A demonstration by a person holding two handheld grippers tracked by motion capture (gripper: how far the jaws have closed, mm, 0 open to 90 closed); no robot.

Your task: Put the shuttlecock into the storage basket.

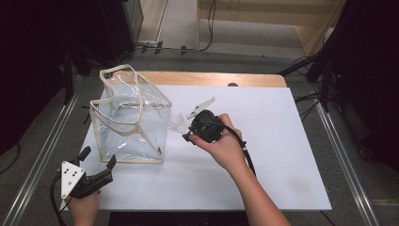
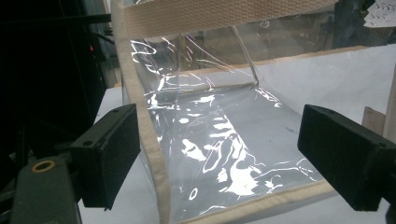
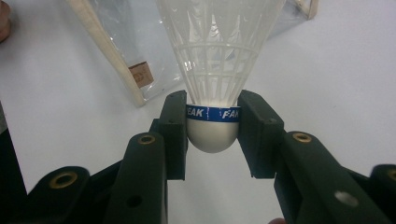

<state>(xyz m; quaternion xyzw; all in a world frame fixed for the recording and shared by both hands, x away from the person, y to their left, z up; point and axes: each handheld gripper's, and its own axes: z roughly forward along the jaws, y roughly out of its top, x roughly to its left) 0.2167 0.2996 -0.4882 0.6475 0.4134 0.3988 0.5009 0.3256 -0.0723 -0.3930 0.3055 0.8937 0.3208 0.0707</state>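
The right hand-held gripper (image 3: 213, 128) is clamped on a white plastic shuttlecock (image 3: 215, 70), its two black jaws pinching the rounded cork head at the blue band while the ribbed skirt fans away from the camera. From above, that hand-held gripper (image 1: 187, 135) sits over the middle of the desk (image 1: 282, 155), with the shuttlecock (image 1: 179, 124) pointing skirt-first toward a clear plastic bag (image 1: 129, 117) trimmed in cream webbing, just beside it but apart from it. The bag stands upright at the left of the white desk top, its mouth open upward and its handles drooping across the opening. The left hand-held gripper (image 1: 98, 158) waits near the bag's lower front corner with its jaws apart and nothing between the pads; its own camera looks straight at the bag (image 2: 219, 140), whose webbing edge runs close to the left jaw. The likely next move is dropping the shuttlecock into the bag, and the risks lie there. The grip is on a smooth dome, so a tilt or a knock against the rim could squeeze it out. The soft walls and loose handles may catch the skirt or fold under it, since nothing holds the bag steady. A release from low at the side would bounce it off the wall onto the desk.
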